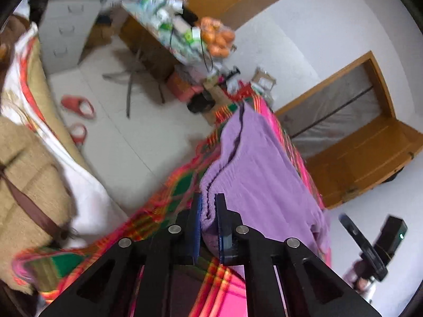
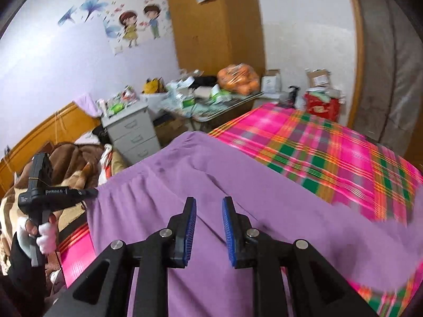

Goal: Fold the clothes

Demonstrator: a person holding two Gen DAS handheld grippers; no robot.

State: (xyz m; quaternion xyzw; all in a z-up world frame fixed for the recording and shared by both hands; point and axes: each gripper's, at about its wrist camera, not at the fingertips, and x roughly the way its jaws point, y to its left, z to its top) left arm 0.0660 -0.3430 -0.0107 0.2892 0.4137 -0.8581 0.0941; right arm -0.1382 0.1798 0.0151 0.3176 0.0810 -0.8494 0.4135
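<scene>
Currently the left gripper [image 1: 208, 206] is clamped on a bunched edge of the purple garment [image 1: 261, 163]; cloth fills the gap between its blue pads, several layers thick. Rest of the garment runs ahead of that gripper over the pink-green plaid cloth [image 1: 164, 200] covering the work surface. Left view is motion-blurred, so exact layer count is unclear.

Right gripper [image 2: 209, 211] hovers over the garment's middle, jaws apart, nothing between the pads. Whether it touches the fabric can't be told. From this view the left unit is off to the right gripper's left, at the garment's gathered edge [image 2: 119, 185], which looks like an elastic waistband.

Handling judgement: soft knit, light, fully limp, no stiffness to hold shape. It will drape and sag from any single grip point and drag on the plaid cloth. Not fragile, not slippery; ribbed pads should hold fine.

Grip advice: take edges or corners, not mid-panel. Right gripper is best pinching the same band edge further along, so both hold one line and the fold stays straight.
</scene>
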